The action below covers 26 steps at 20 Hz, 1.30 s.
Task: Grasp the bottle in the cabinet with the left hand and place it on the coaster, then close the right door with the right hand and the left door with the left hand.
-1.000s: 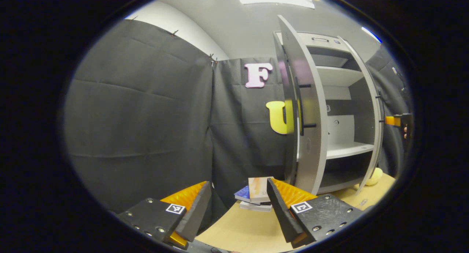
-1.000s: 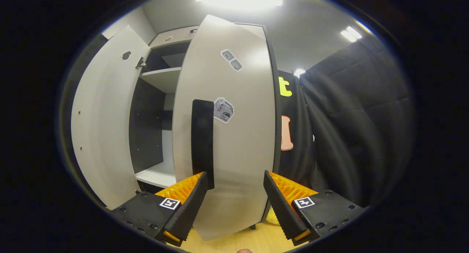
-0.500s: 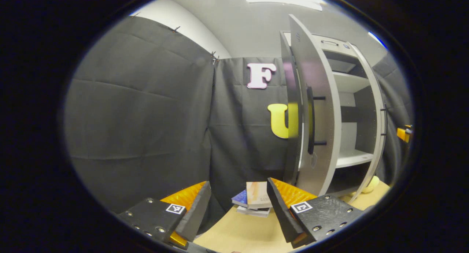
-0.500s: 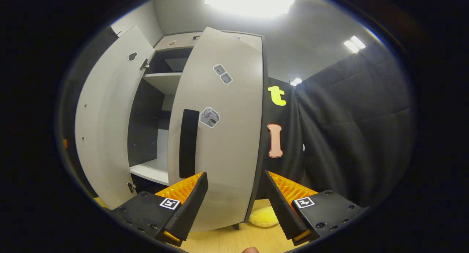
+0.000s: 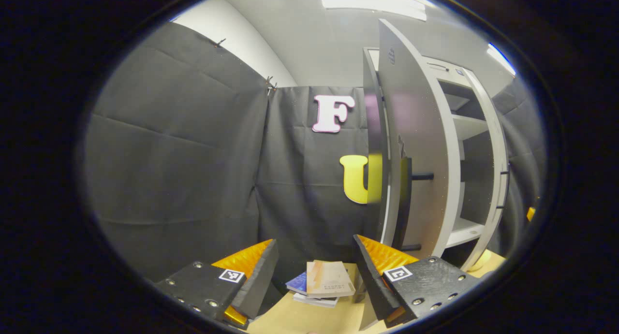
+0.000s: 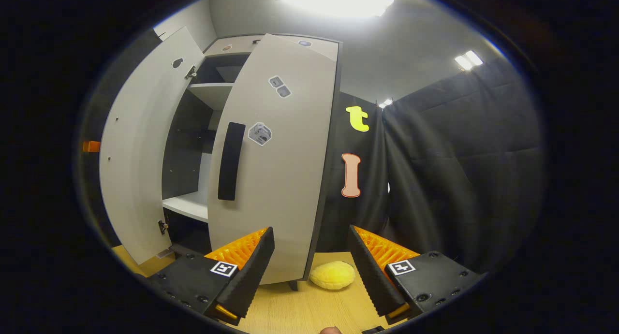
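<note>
- The cabinet (image 6: pixel 271 49) is taken as landmark; the bottle and coaster cannot be located, and the shelves seen inside look bare.
- The right door (image 6: pixel 271 179) is set partly swung inward, judged mid-closing; the right gripper (image 6: pixel 309 256) is held before its lower edge, fingers spread, nothing grasped.
- The left door (image 5: pixel 416 145) is left wide open; the left gripper (image 5: pixel 314 271) is kept beside it, released, above stacked books (image 5: pixel 321 288).
- A yellow cushion (image 6: pixel 332 274) is seen at the cabinet's foot.

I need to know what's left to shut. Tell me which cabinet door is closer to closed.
The right door, with the black handle and stickers facing out, is closer to closed. The left door swings wide, showing its inner face.
</note>
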Tool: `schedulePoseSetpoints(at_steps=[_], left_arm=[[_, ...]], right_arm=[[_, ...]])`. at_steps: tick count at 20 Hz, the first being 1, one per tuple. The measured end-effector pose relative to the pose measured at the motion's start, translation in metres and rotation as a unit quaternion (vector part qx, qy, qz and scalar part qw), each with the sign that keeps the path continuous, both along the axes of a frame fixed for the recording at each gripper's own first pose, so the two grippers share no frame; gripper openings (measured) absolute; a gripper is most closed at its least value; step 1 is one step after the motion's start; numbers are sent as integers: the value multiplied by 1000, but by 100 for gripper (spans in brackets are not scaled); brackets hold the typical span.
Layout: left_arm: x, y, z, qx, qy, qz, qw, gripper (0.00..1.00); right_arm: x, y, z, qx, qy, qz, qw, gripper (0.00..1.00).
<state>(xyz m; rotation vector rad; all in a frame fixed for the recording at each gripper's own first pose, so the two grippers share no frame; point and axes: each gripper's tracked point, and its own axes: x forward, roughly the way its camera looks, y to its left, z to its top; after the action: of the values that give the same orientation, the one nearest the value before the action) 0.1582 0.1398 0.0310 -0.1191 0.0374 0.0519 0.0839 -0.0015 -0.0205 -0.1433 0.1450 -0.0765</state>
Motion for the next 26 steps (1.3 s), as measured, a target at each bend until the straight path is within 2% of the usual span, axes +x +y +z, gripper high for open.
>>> schedulePoseSetpoints(at_steps=[3, 6, 7, 8, 10, 14, 15, 16, 26], left_arm=[[11, -22, 8, -1, -8, -19, 1000, 95], [9, -26, 13, 30, -14, -7, 999, 95], [8, -28, 15, 31, -15, -5, 999, 95], [8, -31, 15, 33, -15, -7, 999, 95], [8, -41, 17, 33, -14, -12, 999, 95], [3, -67, 21, 38, -18, -28, 999, 95], [3, -75, 22, 39, -19, -33, 999, 95], [2, -82, 23, 40, -20, -37, 998, 95], [5, -165, 30, 41, -36, -87, 995, 95]], right_arm=[[-5, -13, -8, 1, 10, -9, 1000, 97], [-11, -28, -15, -1, 18, -19, 1000, 97], [-12, -33, -18, 0, 20, -22, 1000, 92], [-13, -38, -20, 1, 23, -25, 999, 97], [-12, -46, -23, 10, 26, -33, 999, 97], [-4, -52, -28, 28, 26, -32, 999, 97], [-5, -54, -28, 27, 27, -32, 999, 92], [-5, -55, -29, 25, 27, -31, 999, 97], [-14, -77, -33, 18, 36, -34, 999, 97]])
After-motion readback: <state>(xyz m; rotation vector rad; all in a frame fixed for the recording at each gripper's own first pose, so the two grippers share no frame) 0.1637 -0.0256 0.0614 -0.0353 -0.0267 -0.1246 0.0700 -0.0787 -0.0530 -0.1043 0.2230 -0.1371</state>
